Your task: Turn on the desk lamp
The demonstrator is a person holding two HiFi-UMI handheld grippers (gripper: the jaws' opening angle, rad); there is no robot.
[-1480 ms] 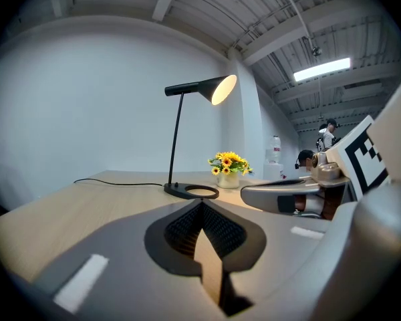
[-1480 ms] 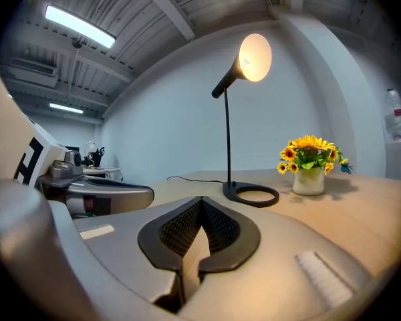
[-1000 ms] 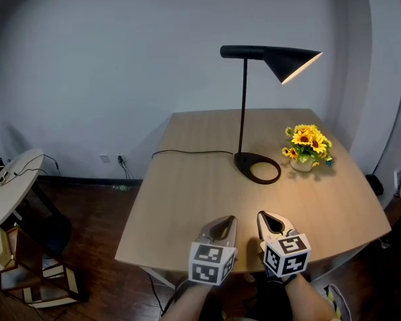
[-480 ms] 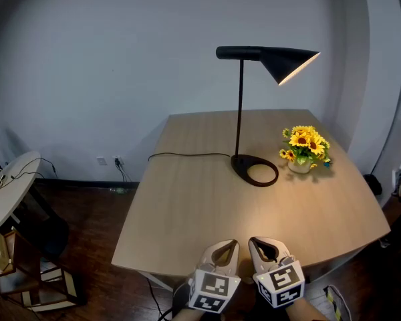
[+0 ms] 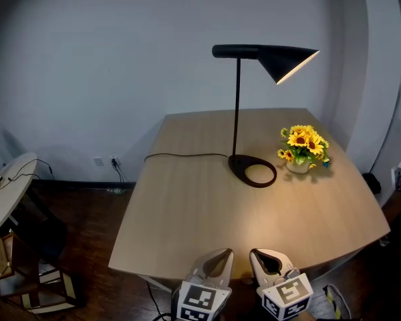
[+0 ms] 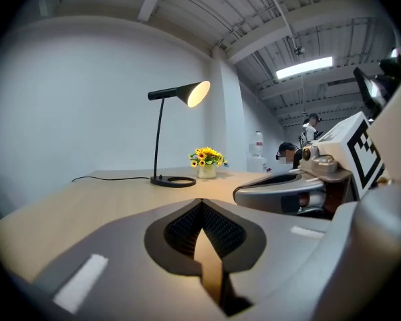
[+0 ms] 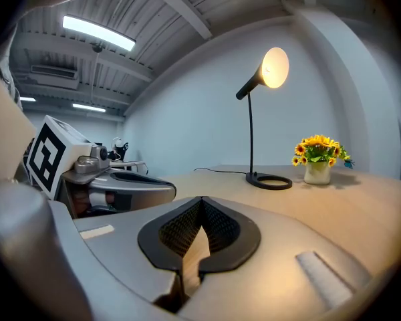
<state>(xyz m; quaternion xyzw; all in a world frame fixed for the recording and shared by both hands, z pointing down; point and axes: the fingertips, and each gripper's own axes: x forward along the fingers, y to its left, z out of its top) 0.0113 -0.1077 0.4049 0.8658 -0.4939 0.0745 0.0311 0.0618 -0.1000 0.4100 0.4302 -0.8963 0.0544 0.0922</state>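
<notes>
A black desk lamp stands mid-table on a ring base, and its cone shade glows lit. The left gripper view shows the lamp far ahead, as does the right gripper view. My left gripper and right gripper hover side by side over the table's near edge, well short of the lamp. In each gripper's own view, the left gripper and the right gripper have their jaws shut, with nothing held.
A vase of sunflowers sits right of the lamp base. The lamp's black cord runs left across the wooden table and off its edge. A round white side table and wooden frames stand at the left.
Both grippers have drawn back from mid-table toward the near edge and sit lower in the head view. The lamp stays lit throughout.
</notes>
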